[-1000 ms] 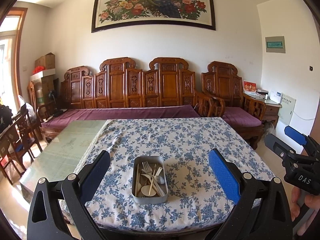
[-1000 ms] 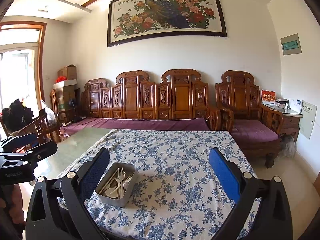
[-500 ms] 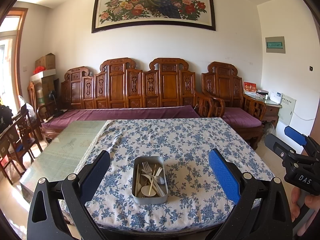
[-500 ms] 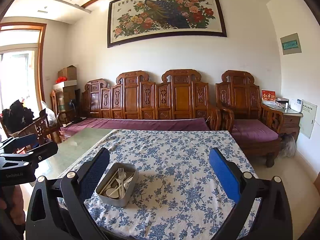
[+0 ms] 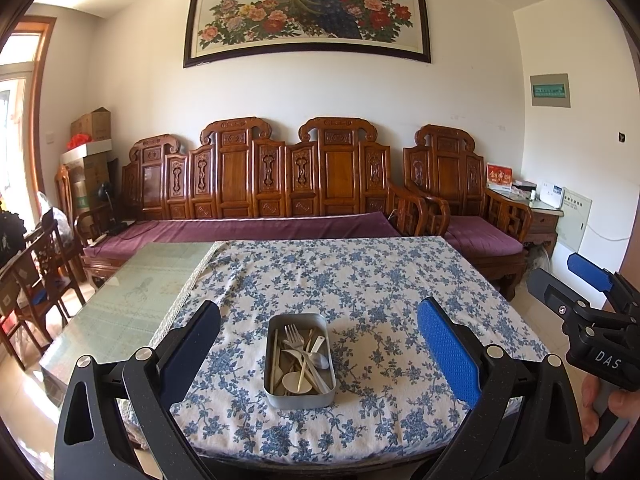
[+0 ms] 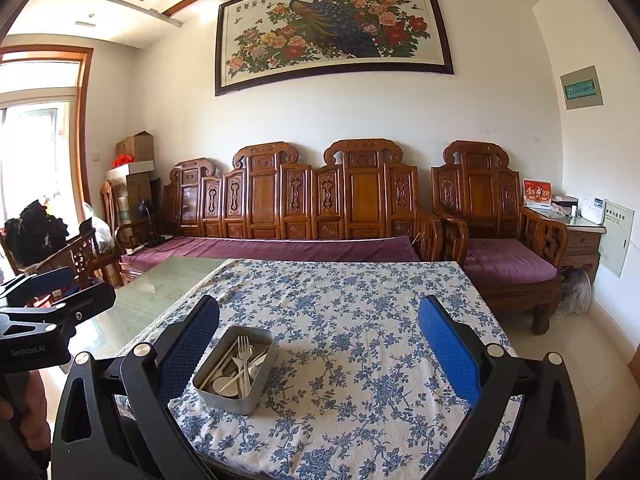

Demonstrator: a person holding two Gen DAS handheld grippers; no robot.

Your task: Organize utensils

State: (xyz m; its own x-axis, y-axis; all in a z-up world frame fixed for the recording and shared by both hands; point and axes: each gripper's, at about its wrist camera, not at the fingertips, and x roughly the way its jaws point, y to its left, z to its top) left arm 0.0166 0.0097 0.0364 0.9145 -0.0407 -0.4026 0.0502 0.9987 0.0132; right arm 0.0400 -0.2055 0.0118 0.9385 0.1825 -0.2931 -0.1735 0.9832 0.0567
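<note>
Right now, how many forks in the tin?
1 visible: a white fork lying on top of the pile in the tin, tines toward the sofa. Spoons and flat sticks overlap it, so another fork could be hidden underneath.

My left gripper (image 5: 318, 344) and right gripper (image 6: 318, 344) are matte black with silver screws and blue textured pads (image 5: 448, 354); "DAS" printed on the right one, maybe.
</note>
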